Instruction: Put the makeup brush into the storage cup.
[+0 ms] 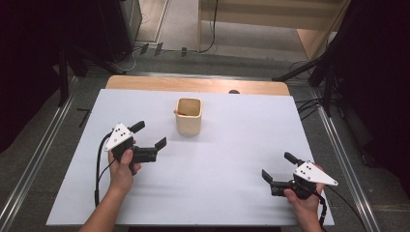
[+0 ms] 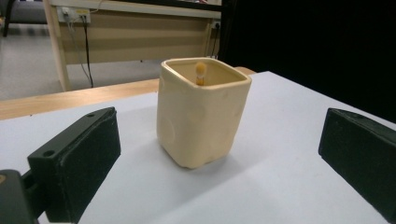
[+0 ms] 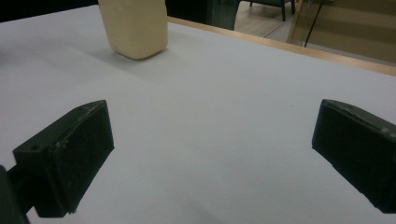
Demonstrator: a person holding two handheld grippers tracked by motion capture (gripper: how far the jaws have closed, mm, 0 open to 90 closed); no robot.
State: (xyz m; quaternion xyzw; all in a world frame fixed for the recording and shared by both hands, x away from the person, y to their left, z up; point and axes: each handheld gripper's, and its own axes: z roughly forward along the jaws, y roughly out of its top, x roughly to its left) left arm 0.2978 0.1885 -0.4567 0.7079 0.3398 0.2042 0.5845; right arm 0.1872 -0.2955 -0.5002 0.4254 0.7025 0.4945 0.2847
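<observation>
Cup [image 3: 134,28] top cut off

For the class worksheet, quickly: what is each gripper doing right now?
Left gripper: open, holding nothing, aimed at the cream cup.
Right gripper: open, holding nothing, over the bare table.

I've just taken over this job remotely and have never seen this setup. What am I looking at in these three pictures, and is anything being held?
There is no robot here: a person holds a hand tool with two black jaws in each hand. The high view looks down on the table from above the person. In it the left tongs are at the left and the right tongs at the right. The other two pictures come from cameras riding on each tool, looking out between its own jaws.

On the white table stands one cream square cup, upright, with a small yellowish stick tip showing inside it. The left tongs point at the cup, which is ahead of the jaws, not between them. Both tongs are open and hold nothing.
</observation>
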